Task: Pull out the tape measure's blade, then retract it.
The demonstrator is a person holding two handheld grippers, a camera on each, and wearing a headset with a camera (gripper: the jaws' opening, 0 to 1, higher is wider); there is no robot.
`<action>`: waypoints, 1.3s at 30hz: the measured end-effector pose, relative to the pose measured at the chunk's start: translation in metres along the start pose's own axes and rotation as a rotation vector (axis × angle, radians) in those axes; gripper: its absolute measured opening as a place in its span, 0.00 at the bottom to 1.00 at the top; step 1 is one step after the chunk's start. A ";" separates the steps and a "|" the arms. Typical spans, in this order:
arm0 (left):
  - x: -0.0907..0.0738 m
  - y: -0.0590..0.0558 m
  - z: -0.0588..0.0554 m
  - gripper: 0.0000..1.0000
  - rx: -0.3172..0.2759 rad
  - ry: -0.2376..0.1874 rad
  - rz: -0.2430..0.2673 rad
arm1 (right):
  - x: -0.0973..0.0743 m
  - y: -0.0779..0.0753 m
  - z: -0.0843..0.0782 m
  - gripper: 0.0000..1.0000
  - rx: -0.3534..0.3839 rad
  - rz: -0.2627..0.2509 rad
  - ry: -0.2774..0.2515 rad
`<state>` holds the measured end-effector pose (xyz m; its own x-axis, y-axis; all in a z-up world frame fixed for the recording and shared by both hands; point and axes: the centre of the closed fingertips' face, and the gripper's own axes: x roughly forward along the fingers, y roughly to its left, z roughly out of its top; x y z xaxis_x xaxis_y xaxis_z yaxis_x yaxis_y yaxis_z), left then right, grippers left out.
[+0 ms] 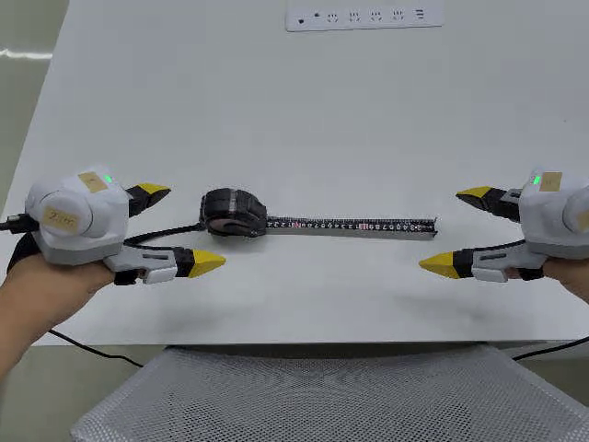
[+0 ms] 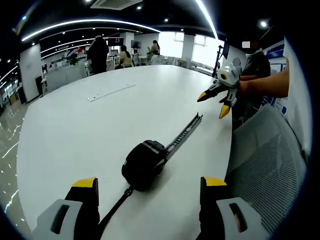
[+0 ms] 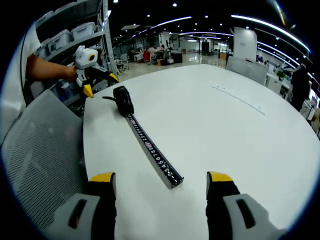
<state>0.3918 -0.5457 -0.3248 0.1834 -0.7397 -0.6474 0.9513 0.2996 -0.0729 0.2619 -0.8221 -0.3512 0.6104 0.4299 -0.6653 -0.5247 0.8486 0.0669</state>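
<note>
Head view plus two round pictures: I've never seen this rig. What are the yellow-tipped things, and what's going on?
A person holds a tool in each hand: the left gripper and right gripper, each with two yellow-tipped jaws. The head view comes from a headset camera looking down; each round picture comes from a camera on one gripper, looking along its jaws. On the white table lies a black tape measure, its blade pulled out toward the right gripper. Both grippers are open, holding nothing.

The left gripper (image 1: 182,226) and right gripper (image 1: 453,228) have white bodies, yellow-tipped black jaws, green lights (image 1: 108,179), tan stickers (image 1: 92,181) and trailing black cables (image 1: 83,343).
</note>
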 end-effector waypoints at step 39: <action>-0.042 -0.007 -0.033 0.86 -0.270 -0.095 0.145 | -0.038 0.011 -0.019 0.82 0.138 -0.100 -0.016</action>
<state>0.3692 -0.4972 -0.3219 0.3462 -0.7269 -0.5931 0.8158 0.5454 -0.1923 0.2216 -0.8349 -0.3399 0.6658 0.3451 -0.6616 -0.3749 0.9213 0.1033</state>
